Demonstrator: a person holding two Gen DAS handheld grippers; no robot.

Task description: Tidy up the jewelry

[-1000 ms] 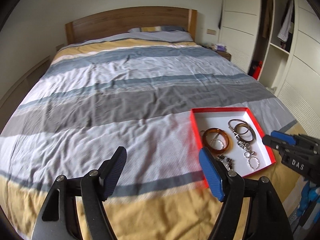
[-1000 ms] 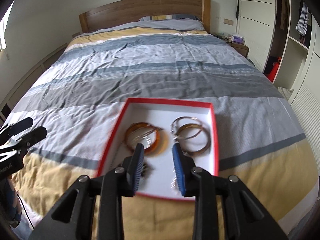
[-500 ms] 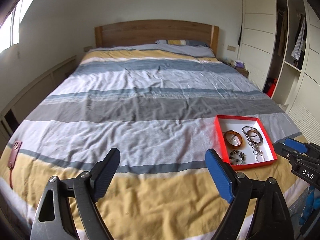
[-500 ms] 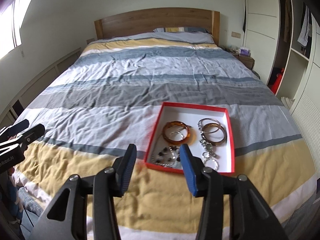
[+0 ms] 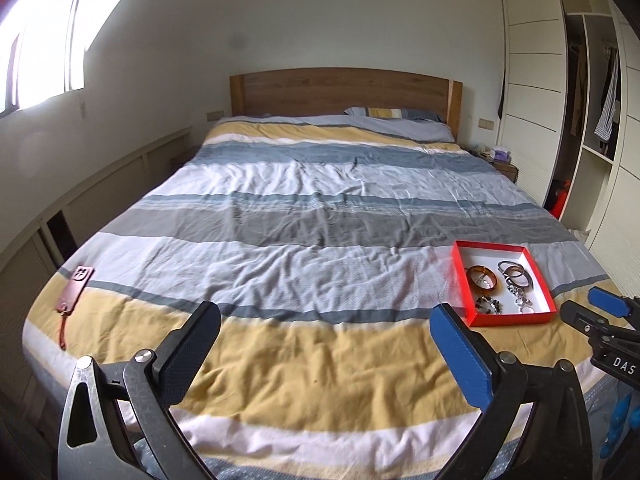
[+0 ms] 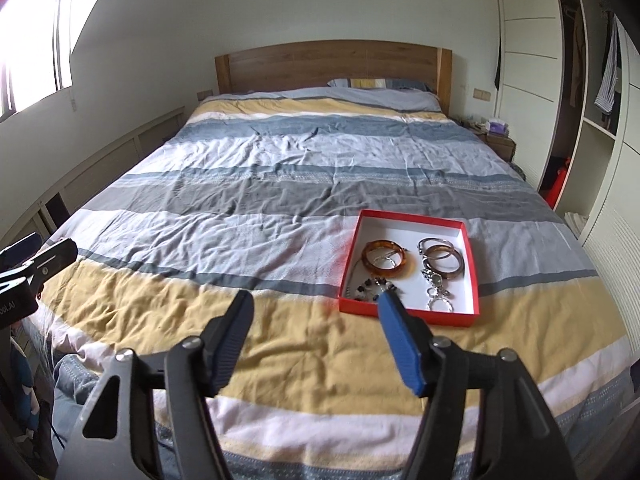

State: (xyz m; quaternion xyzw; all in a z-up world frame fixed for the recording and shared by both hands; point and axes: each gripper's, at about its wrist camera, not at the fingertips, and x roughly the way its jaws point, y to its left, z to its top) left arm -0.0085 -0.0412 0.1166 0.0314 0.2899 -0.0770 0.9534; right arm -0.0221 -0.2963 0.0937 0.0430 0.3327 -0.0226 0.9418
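Note:
A red tray [image 6: 416,214] with a white floor lies on the striped bed, near its foot on the right; it also shows in the left wrist view [image 5: 459,276]. In it are an amber bangle [image 6: 385,259], silver and brown bangles [image 6: 442,258], a dark beaded piece [image 6: 374,286] and a silver chain piece [image 6: 438,294]. My right gripper [image 6: 316,316] is open and empty, above the yellow stripe just short of the tray. My left gripper [image 5: 326,328] is open wide and empty, left of the tray, above the yellow stripe.
A brown phone case with a strap [image 5: 74,286] lies at the bed's left edge. The striped duvet [image 5: 312,216] covers the bed. A wooden headboard [image 5: 344,92] stands at the far end. A wardrobe [image 5: 592,120] and a nightstand [image 6: 496,136] stand on the right.
Both grippers have pulled back and up from the tray, which now looks smaller and farther off. My right gripper's jaws have opened wider. The jewelry lies as before.

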